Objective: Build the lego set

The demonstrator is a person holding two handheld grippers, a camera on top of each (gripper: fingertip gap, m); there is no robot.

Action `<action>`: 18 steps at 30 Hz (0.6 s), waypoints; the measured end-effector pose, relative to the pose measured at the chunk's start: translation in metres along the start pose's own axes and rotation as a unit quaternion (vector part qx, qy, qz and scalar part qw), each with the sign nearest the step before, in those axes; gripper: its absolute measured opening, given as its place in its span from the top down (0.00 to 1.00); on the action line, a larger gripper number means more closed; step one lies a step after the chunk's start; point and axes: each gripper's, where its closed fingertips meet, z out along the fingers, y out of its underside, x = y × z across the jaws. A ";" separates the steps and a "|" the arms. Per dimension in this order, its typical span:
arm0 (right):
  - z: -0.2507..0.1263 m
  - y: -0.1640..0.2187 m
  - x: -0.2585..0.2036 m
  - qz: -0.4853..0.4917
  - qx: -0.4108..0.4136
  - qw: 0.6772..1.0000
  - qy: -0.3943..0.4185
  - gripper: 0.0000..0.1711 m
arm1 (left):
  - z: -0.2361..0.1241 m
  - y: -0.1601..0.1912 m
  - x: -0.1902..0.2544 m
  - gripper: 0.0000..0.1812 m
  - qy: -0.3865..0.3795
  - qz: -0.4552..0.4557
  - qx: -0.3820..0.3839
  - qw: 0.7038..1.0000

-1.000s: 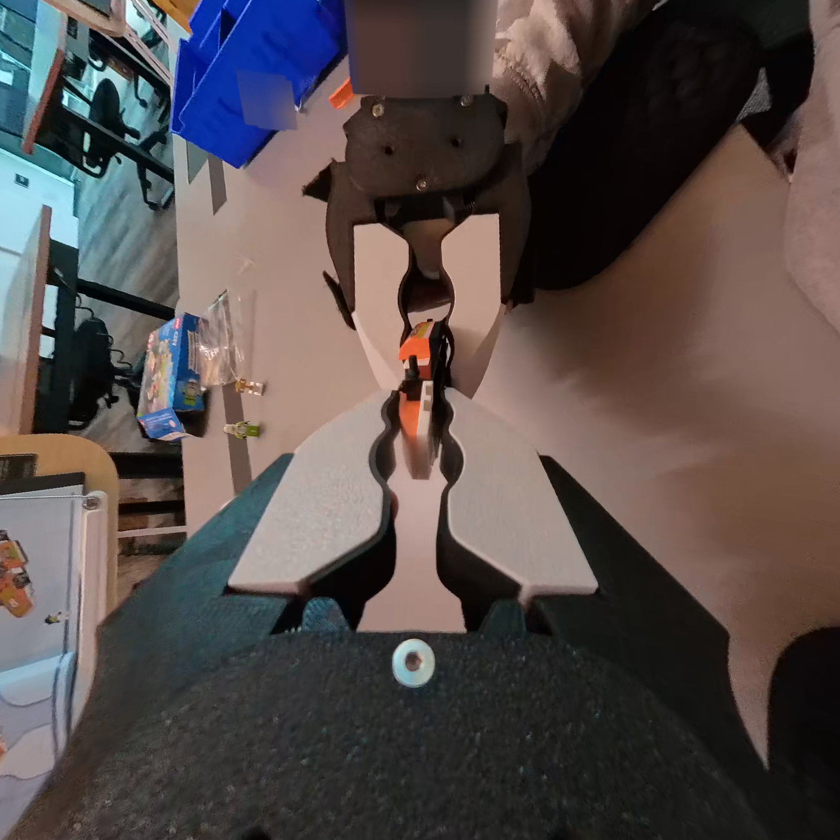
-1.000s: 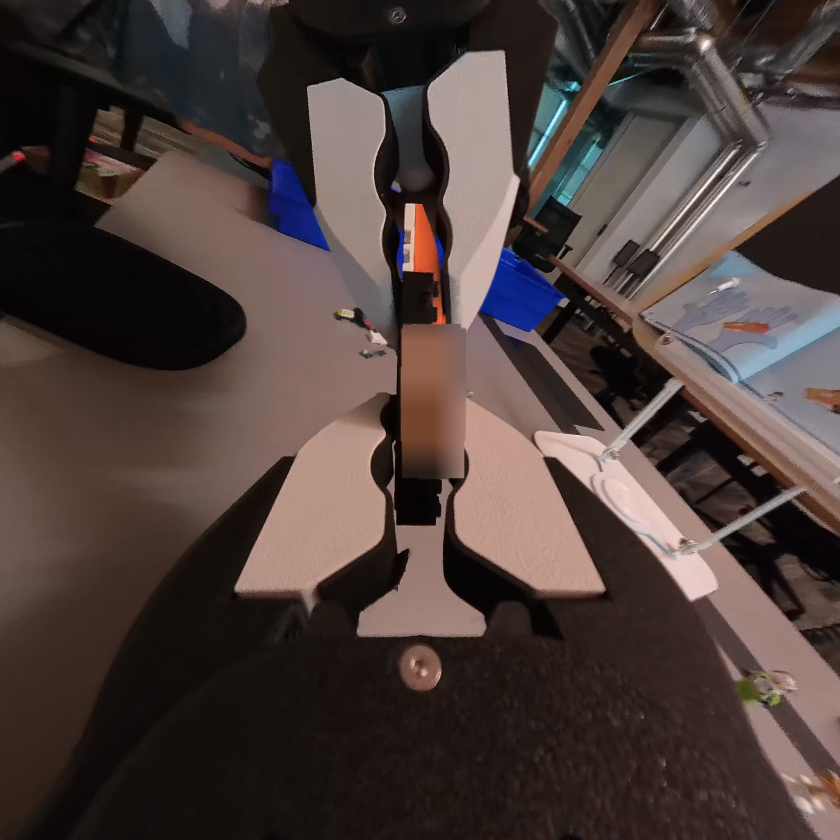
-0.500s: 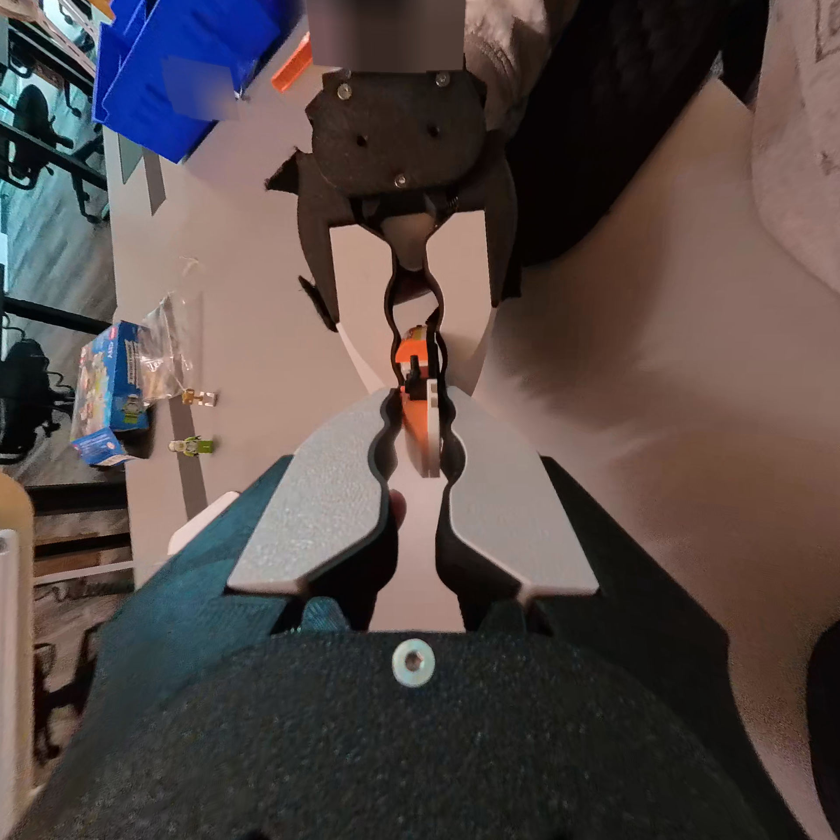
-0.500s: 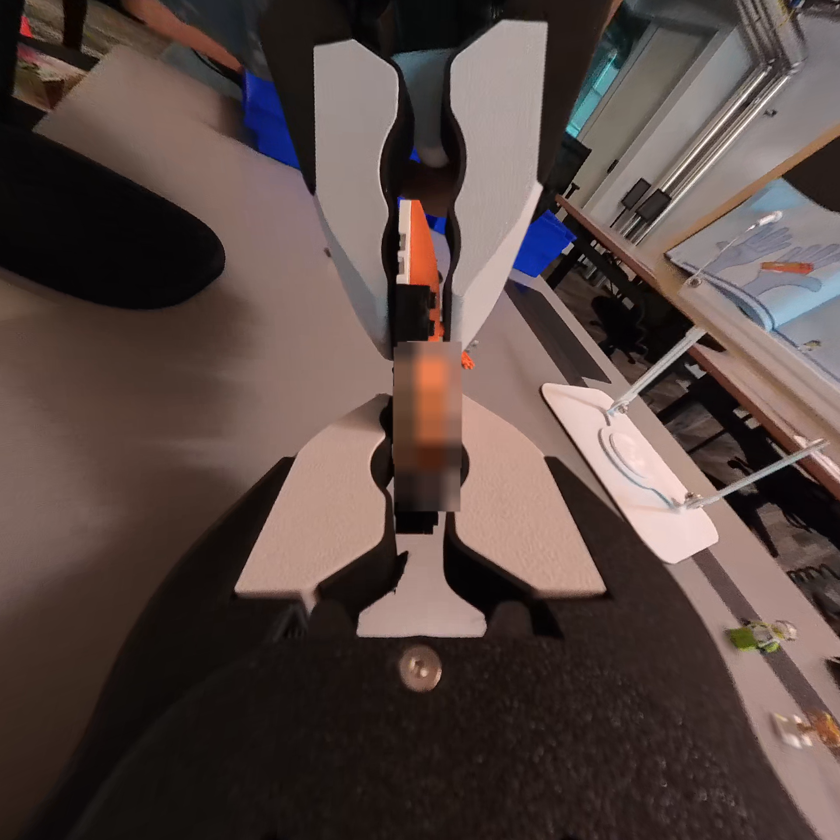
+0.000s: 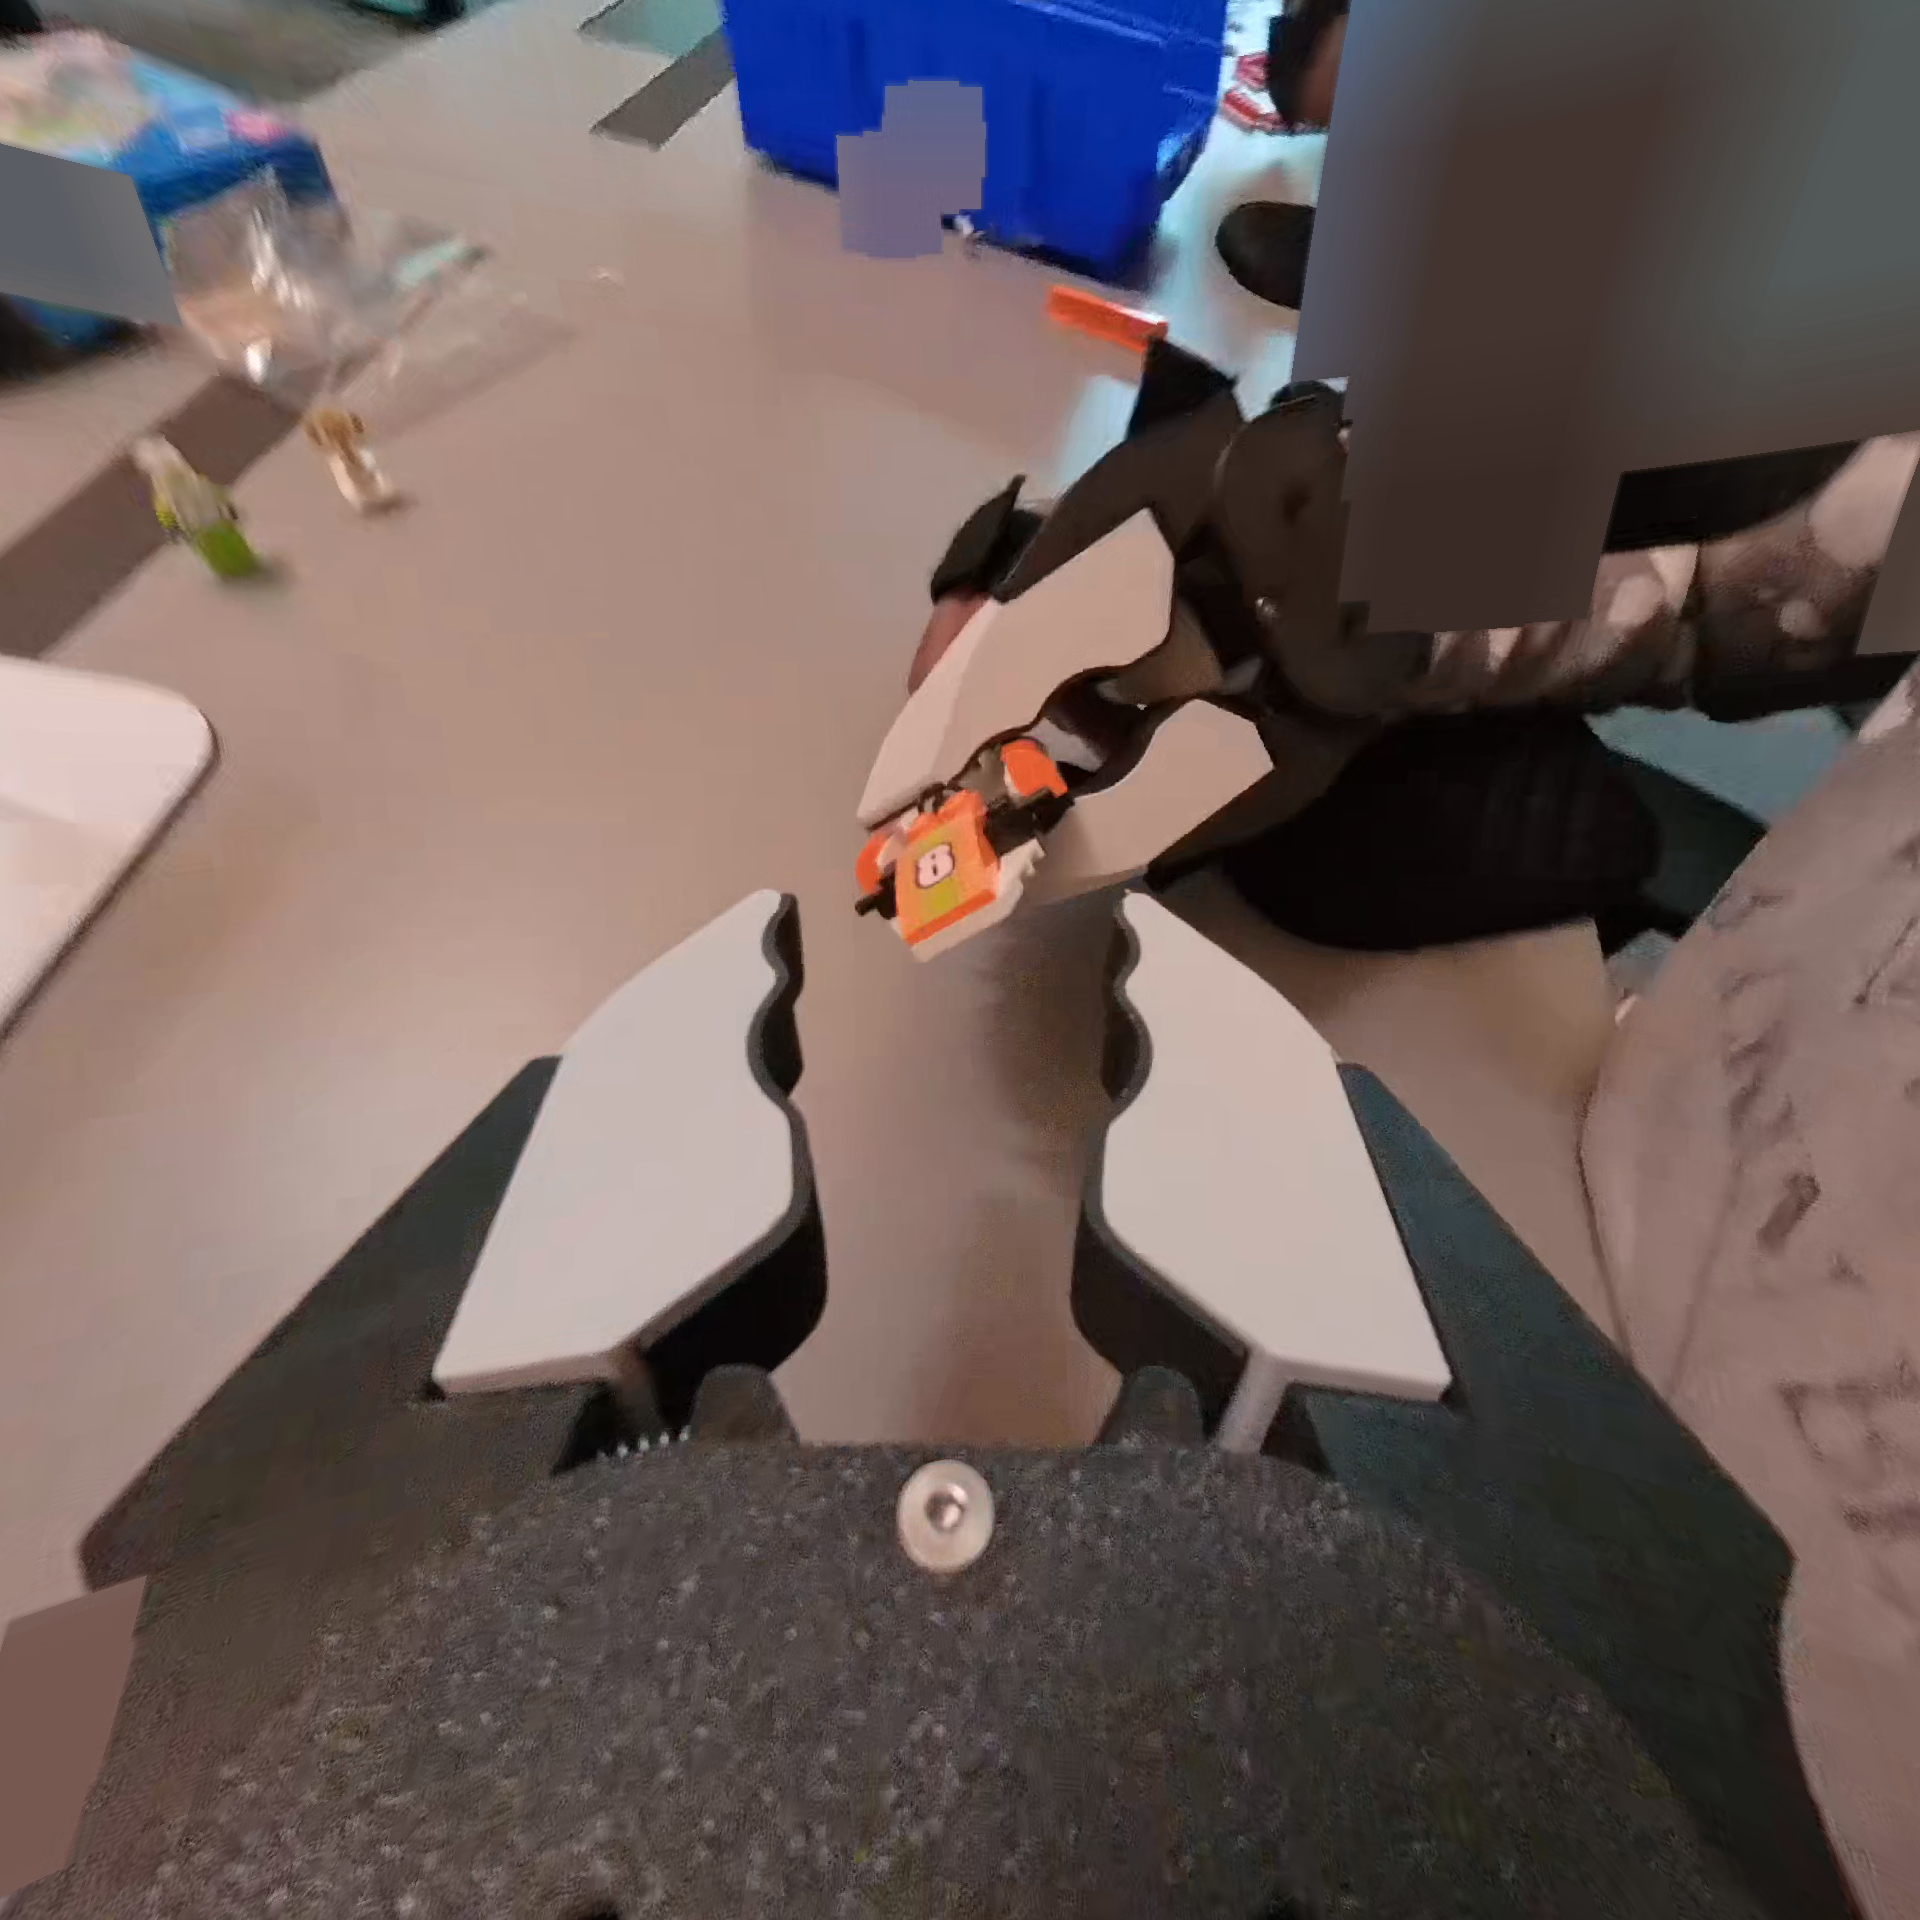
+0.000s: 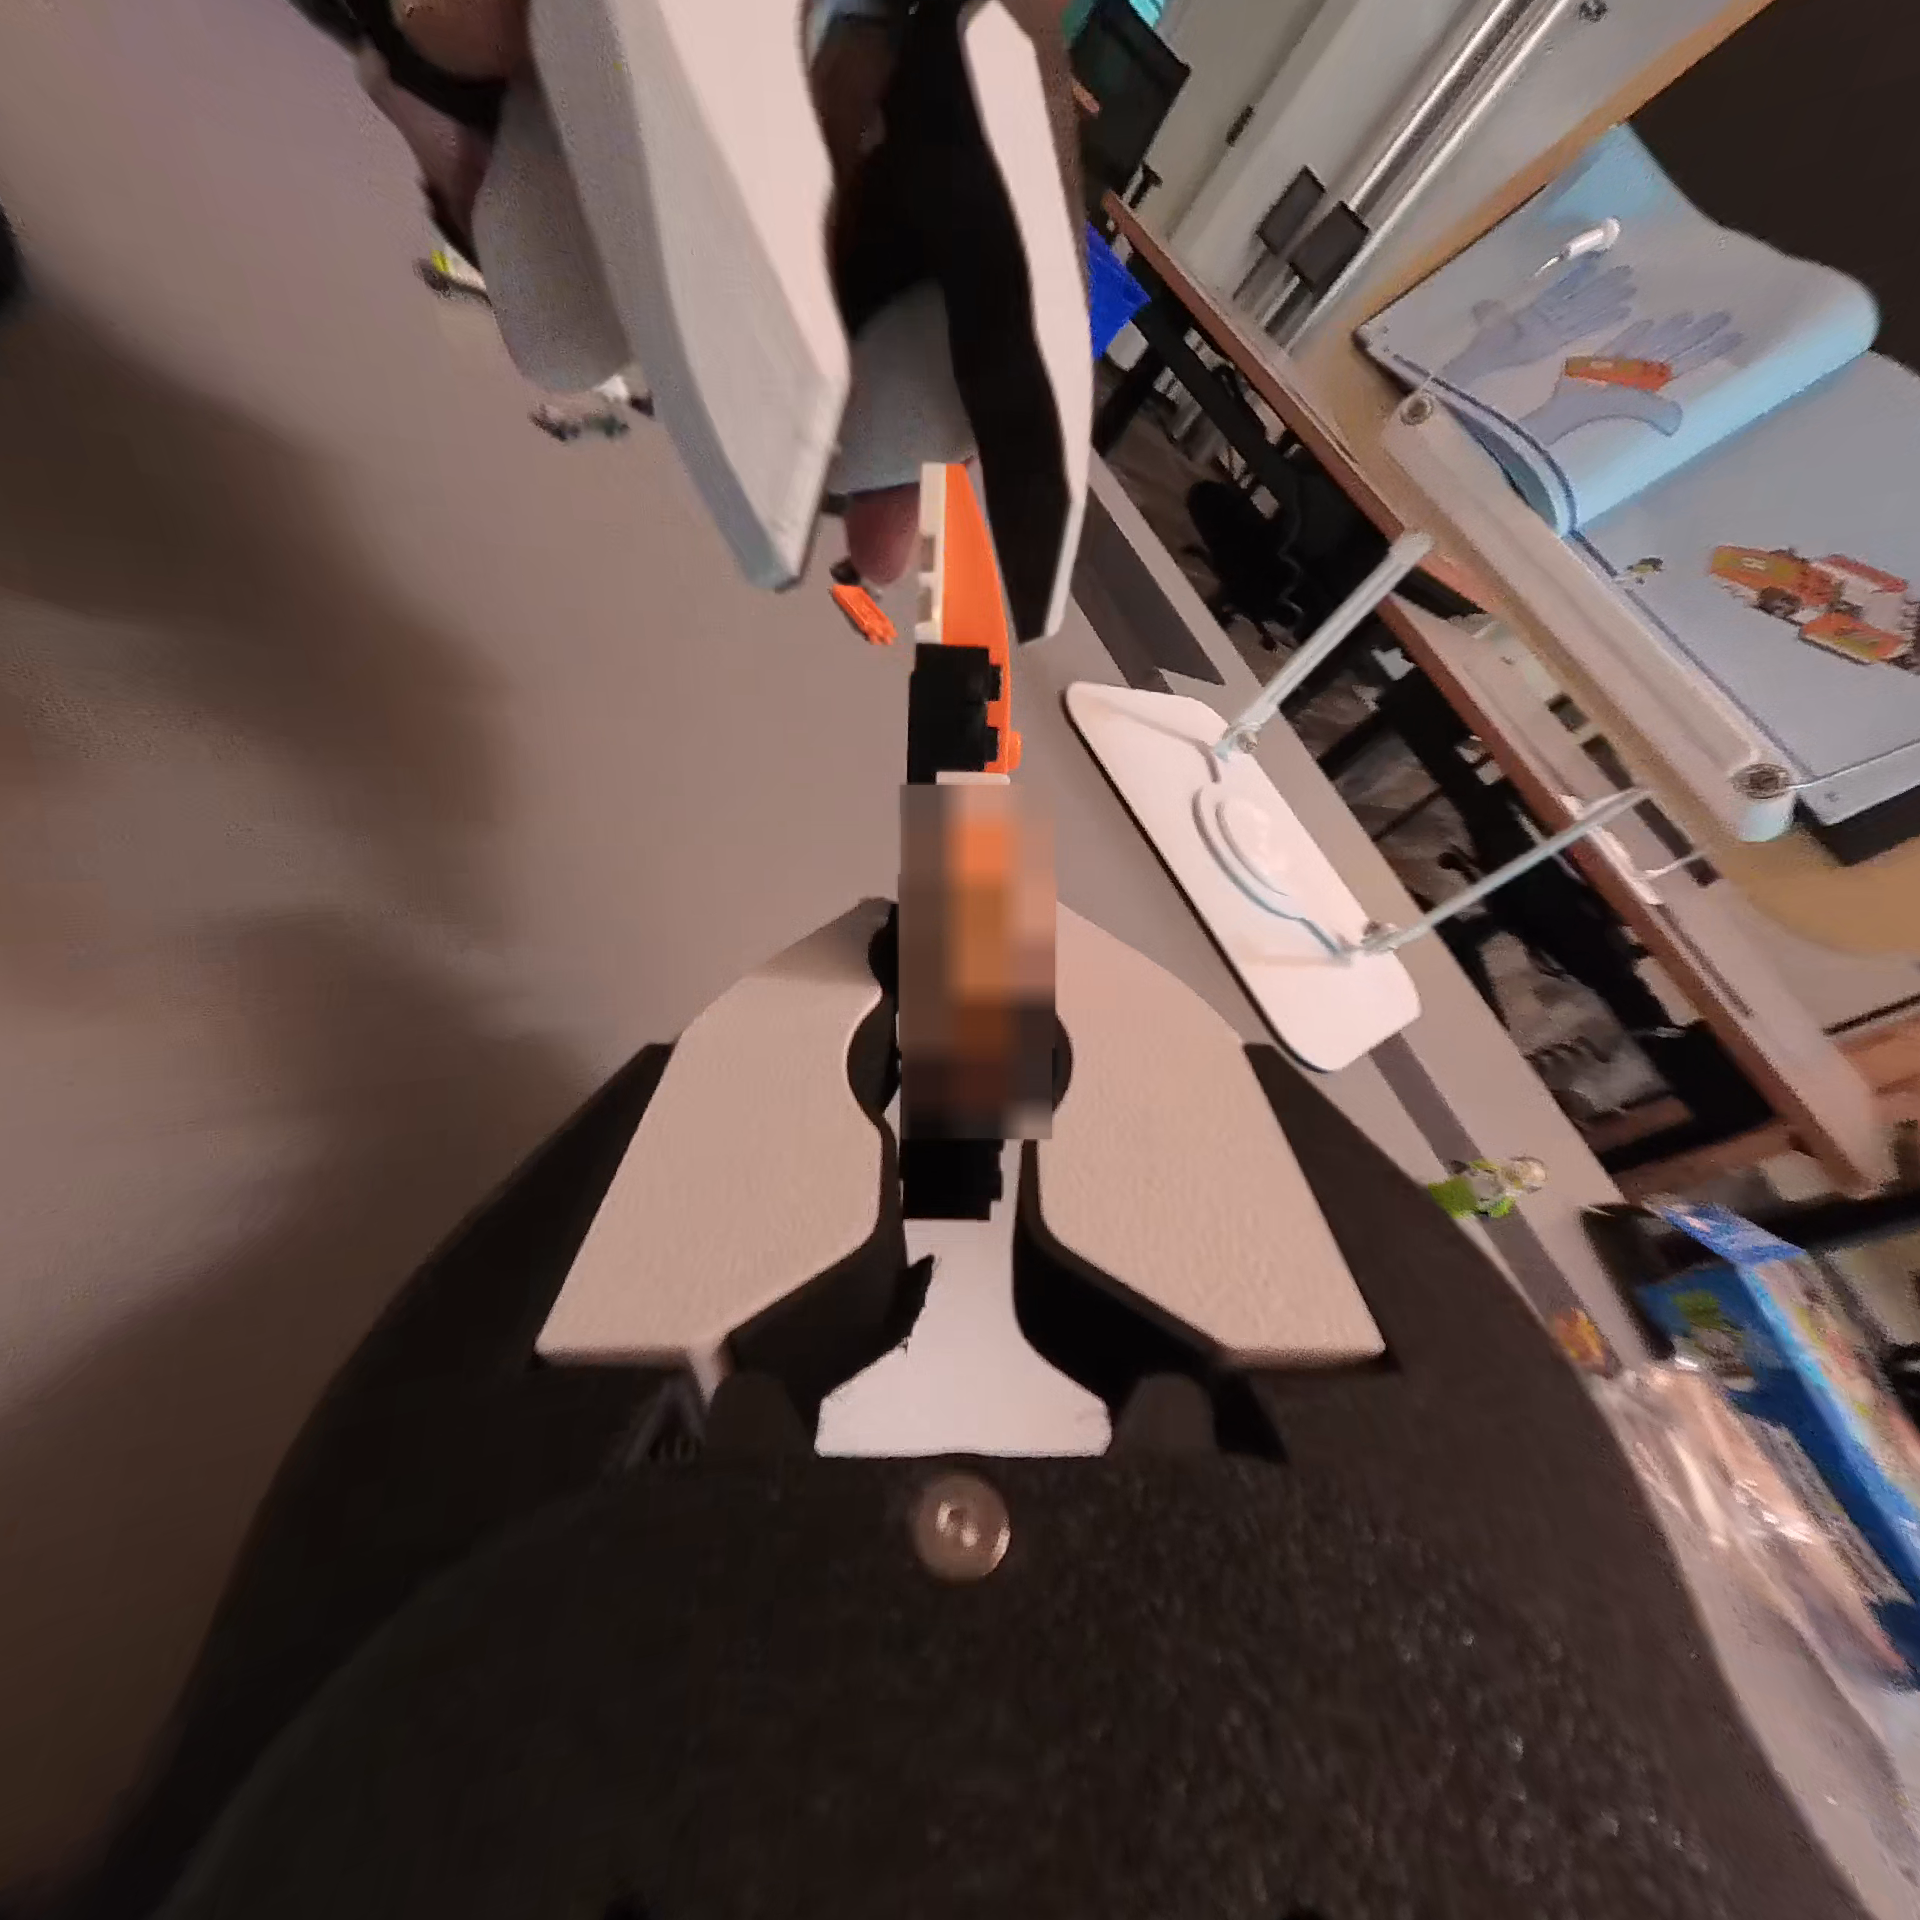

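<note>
A small orange, white and black lego model (image 5: 940, 862) is clamped in my right gripper (image 5: 987, 821), which holds it above the grey table (image 5: 582, 727). In the right wrist view my right gripper (image 6: 971, 935) is shut on the model (image 6: 961, 717), whose front end points away from the camera. My left gripper (image 5: 951, 925) is open and empty, its tips just short of the model. In the right wrist view the left gripper (image 6: 904, 597) stands open at the model's white and orange tip. Whether it touches the tip I cannot tell.
A blue bin (image 5: 977, 114) stands at the back. A blue box (image 5: 208, 156), a clear bag (image 5: 312, 281) and two minifigures (image 5: 197, 509) lie far left. A loose orange piece (image 5: 1101, 317) lies near the bin. A white stand base (image 6: 1247, 873) holds a booklet (image 6: 1662, 520). A sleeve (image 5: 1766, 1195) is at right.
My left gripper has opened, let go of the model and swung back from it. My right gripper still holds the model.
</note>
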 end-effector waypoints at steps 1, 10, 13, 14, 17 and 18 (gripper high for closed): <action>0.001 0.001 0.001 -0.010 -0.005 1.000 0.008 0.89 | 0.003 0.003 0.002 0.68 0.003 -0.022 0.004 1.000; -0.004 -0.003 0.011 -0.114 -0.025 0.990 0.085 0.89 | 0.023 -0.018 0.007 0.81 -0.041 -0.040 0.077 0.995; -0.007 -0.007 0.016 -0.125 -0.018 0.987 0.104 0.89 | 0.024 -0.023 0.012 0.82 -0.049 -0.001 0.078 0.996; -0.009 -0.009 0.017 -0.123 -0.012 0.987 0.106 0.89 | 0.023 -0.025 0.013 0.82 -0.049 0.010 0.081 0.995; -0.012 -0.016 0.019 -0.074 0.013 0.993 0.089 0.86 | 0.017 -0.030 0.017 0.82 -0.045 0.042 0.108 0.992; -0.013 -0.017 0.018 -0.053 0.021 0.996 0.071 0.85 | 0.016 -0.029 0.017 0.82 -0.044 0.050 0.112 0.991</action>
